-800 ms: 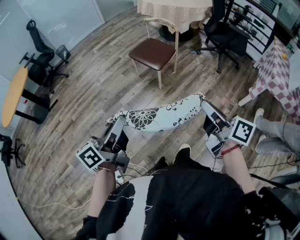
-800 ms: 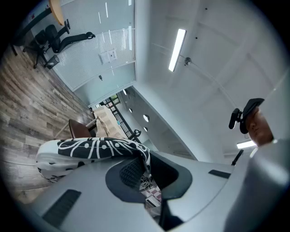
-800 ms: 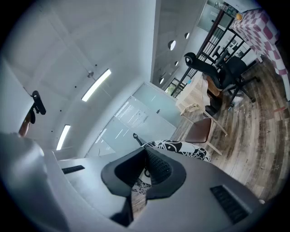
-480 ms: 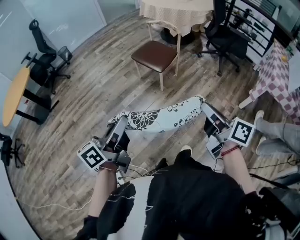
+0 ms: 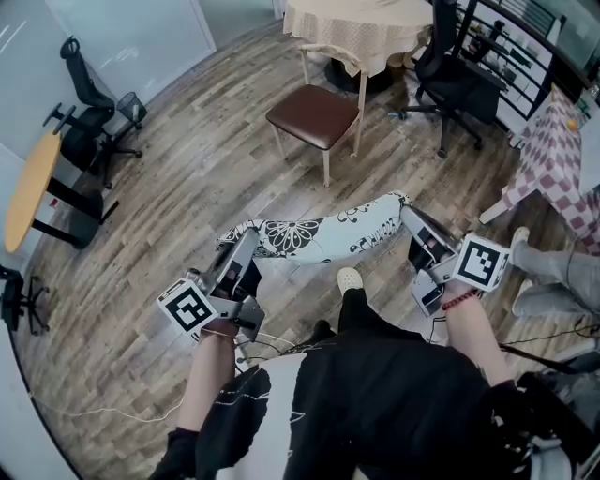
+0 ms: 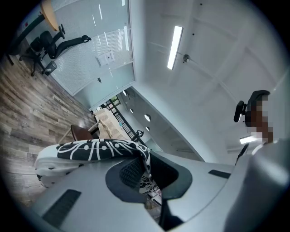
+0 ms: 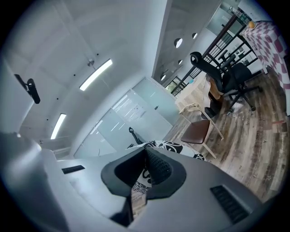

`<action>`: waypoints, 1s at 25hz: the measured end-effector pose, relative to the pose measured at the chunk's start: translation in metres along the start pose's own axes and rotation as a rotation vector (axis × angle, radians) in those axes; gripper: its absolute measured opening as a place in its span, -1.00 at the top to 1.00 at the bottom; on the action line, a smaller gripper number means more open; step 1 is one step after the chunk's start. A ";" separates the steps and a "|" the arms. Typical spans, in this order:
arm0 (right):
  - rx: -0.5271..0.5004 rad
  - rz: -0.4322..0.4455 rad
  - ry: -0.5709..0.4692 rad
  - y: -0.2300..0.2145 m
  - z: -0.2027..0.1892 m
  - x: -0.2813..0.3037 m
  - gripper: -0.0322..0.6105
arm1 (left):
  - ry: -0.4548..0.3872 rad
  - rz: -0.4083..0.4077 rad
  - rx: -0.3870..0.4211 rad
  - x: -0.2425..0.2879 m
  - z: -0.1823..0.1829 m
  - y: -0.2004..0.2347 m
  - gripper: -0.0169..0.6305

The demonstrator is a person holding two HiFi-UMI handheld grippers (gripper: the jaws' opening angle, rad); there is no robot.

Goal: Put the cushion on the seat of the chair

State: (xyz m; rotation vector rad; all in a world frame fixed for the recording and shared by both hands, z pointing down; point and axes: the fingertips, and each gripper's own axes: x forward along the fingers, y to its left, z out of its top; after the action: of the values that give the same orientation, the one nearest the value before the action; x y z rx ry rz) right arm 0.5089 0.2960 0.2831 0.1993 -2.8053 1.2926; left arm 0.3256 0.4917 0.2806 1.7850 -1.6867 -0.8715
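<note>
Pinching a fold of patterned fabric, the left gripper point(image 5: 242, 251) has its jaws closed tight on the left end of the cushion point(image 5: 319, 236). The right gripper point(image 5: 415, 220) is clamped the same way on the opposite end. Both point level, and the cushion hangs stretched between the 2 of them above the wooden floor point(image 5: 187, 197), its long side across the head view, white with a black floral print. Just behind it, toward the person, 1 pale shoe point(image 5: 349, 278) shows on the boards.

Ahead, well apart from the cushion, stands the chair point(image 5: 314, 114), with a pale frame and a brown seat. Its backrest is on the far side, next to a round table point(image 5: 361, 23) under a cream cloth. Floor boards lie between cushion and chair.

A black office chair point(image 5: 452, 73) stands to the right of the chair, near a table with a checked cloth point(image 5: 553, 150). Far left are an oval wooden table point(image 5: 28, 187) and more black office chairs point(image 5: 89, 108). Another person's legs point(image 5: 553, 272) enter at the right edge.
</note>
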 end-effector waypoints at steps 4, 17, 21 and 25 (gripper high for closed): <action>0.013 0.014 -0.001 -0.008 0.011 0.023 0.84 | 0.011 0.018 0.017 0.018 0.013 0.017 0.84; -0.102 -0.092 0.116 -0.078 0.091 0.125 0.84 | 0.048 0.108 0.073 0.134 0.057 0.079 0.84; -0.112 -0.090 0.126 -0.105 0.129 0.158 0.84 | 0.013 0.127 0.067 0.176 0.077 0.100 0.84; -0.128 -0.072 0.133 -0.124 0.169 0.189 0.84 | -0.020 0.140 0.056 0.215 0.093 0.116 0.84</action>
State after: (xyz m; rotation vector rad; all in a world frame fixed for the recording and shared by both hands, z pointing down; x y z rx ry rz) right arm 0.3405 0.0697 0.2848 0.1983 -2.7294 1.0653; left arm 0.1815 0.2732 0.2868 1.6754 -1.8409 -0.7909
